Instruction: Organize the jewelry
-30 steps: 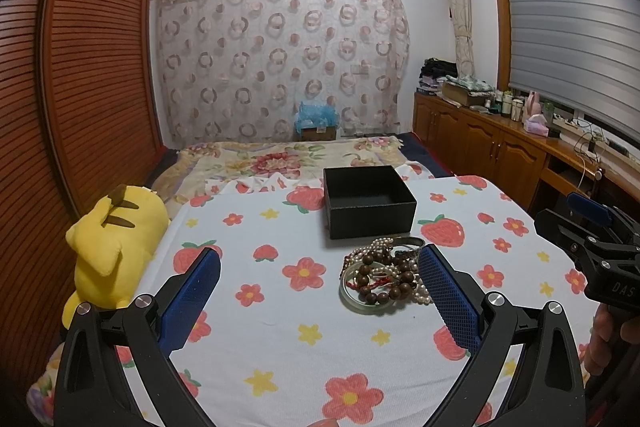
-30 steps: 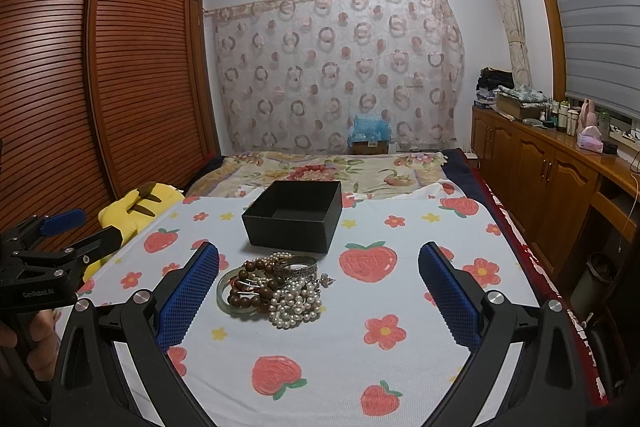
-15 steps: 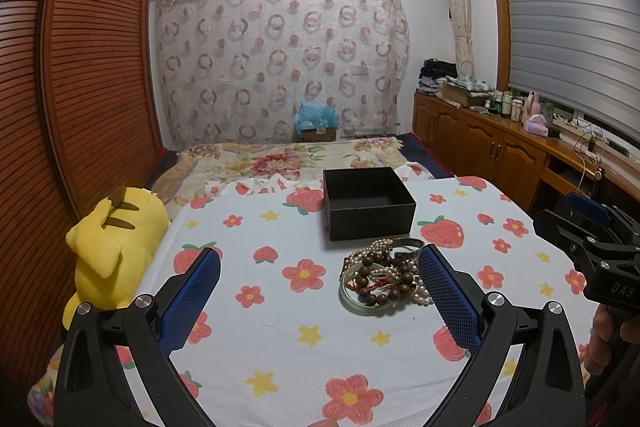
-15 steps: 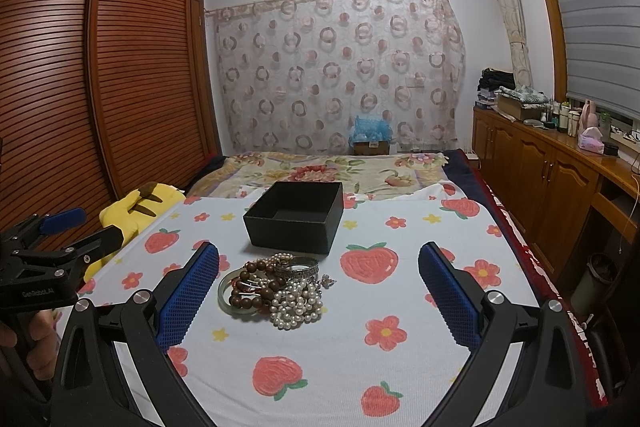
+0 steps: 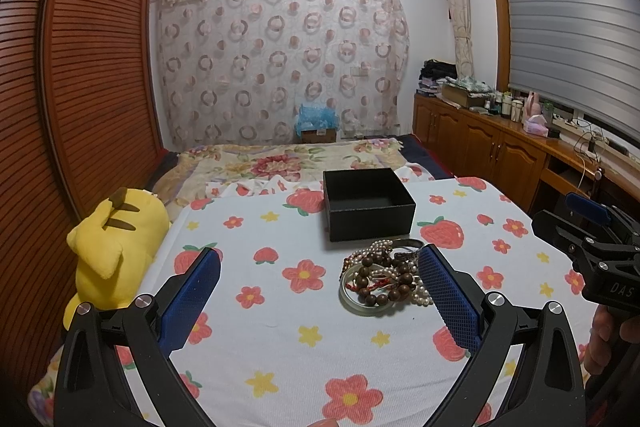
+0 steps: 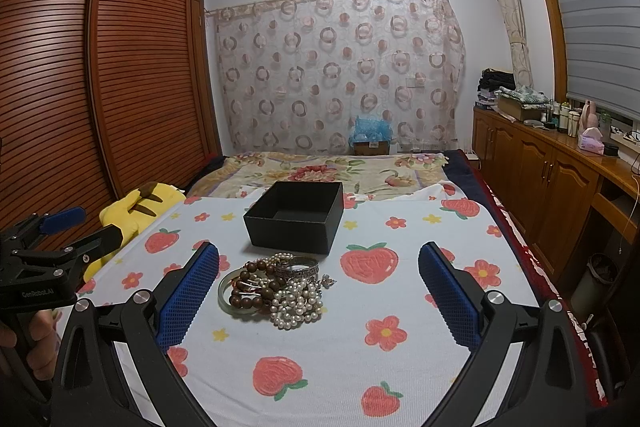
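The jewelry pile point(image 6: 276, 289) is left untouched before the empty black box point(image 6: 296, 217); nothing has shifted, and both grippers point(image 5: 320, 291) point(image 6: 319, 293) are held wide open, empty.

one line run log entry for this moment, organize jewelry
stage: not started | left gripper: open, empty | right gripper: open, empty | jewelry pile: on cloth before black box | box: open, looks empty

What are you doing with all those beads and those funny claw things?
A person holds a gripper in each hand over a bed with a strawberry cloth. The left gripper and right gripper are both open and hold nothing. A pile of jewelry, with pearls, brown beads and bangles, lies in front of an empty black box. Nothing has gone into the box yet.
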`<state>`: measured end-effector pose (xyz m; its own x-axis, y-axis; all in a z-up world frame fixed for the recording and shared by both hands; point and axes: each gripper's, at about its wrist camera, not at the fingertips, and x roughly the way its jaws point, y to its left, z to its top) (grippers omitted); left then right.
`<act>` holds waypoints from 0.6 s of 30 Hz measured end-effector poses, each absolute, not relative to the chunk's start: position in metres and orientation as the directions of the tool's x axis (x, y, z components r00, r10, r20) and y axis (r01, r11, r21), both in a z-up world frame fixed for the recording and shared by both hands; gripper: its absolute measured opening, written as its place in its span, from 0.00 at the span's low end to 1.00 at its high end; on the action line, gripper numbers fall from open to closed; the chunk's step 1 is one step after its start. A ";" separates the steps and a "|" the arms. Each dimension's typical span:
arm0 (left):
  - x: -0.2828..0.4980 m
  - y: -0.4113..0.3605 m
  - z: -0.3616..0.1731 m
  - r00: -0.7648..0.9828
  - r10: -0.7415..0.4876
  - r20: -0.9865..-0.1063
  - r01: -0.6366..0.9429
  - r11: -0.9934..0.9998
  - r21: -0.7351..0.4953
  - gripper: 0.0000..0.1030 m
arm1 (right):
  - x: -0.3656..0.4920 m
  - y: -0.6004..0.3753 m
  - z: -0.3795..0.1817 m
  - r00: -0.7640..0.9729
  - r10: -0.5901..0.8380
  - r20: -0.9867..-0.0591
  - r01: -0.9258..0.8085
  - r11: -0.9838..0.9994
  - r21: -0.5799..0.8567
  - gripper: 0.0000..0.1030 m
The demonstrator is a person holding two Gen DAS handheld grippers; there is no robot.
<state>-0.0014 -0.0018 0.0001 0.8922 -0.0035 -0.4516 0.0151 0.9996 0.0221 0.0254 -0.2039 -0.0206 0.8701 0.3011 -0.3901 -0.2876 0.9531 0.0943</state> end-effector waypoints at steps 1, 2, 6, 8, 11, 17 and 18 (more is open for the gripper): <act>-0.001 -0.002 0.000 0.892 -0.003 -0.451 0.015 1.000 0.022 0.93 | 0.025 -0.204 -0.020 0.870 0.301 -0.390 -0.287 0.953 0.094 0.98; 0.001 -0.009 0.004 0.893 -0.003 -0.451 0.015 1.000 0.022 0.93 | 0.026 -0.204 -0.021 0.870 0.301 -0.390 -0.287 0.953 0.094 0.98; 0.001 -0.010 0.004 0.893 -0.004 -0.450 0.016 1.000 0.022 0.93 | 0.025 -0.204 -0.021 0.870 0.301 -0.390 -0.287 0.953 0.094 0.98; 0.001 -0.010 0.004 0.893 -0.005 -0.449 0.016 1.000 0.021 0.93 | 0.025 -0.204 -0.020 0.870 0.301 -0.390 -0.287 0.953 0.096 0.98; -0.001 -0.013 0.013 0.895 -0.008 -0.447 0.019 1.000 0.020 0.93 | 0.025 -0.204 -0.020 0.870 0.302 -0.389 -0.288 0.953 0.094 0.98; -0.004 -0.009 0.021 0.895 -0.008 -0.447 0.020 1.000 0.021 0.93 | 0.025 -0.205 -0.020 0.870 0.302 -0.390 -0.288 0.953 0.095 0.98; -0.003 -0.009 0.021 0.894 -0.009 -0.447 0.020 1.000 0.020 0.93 | 0.024 -0.206 -0.020 0.870 0.301 -0.390 -0.288 0.953 0.094 0.98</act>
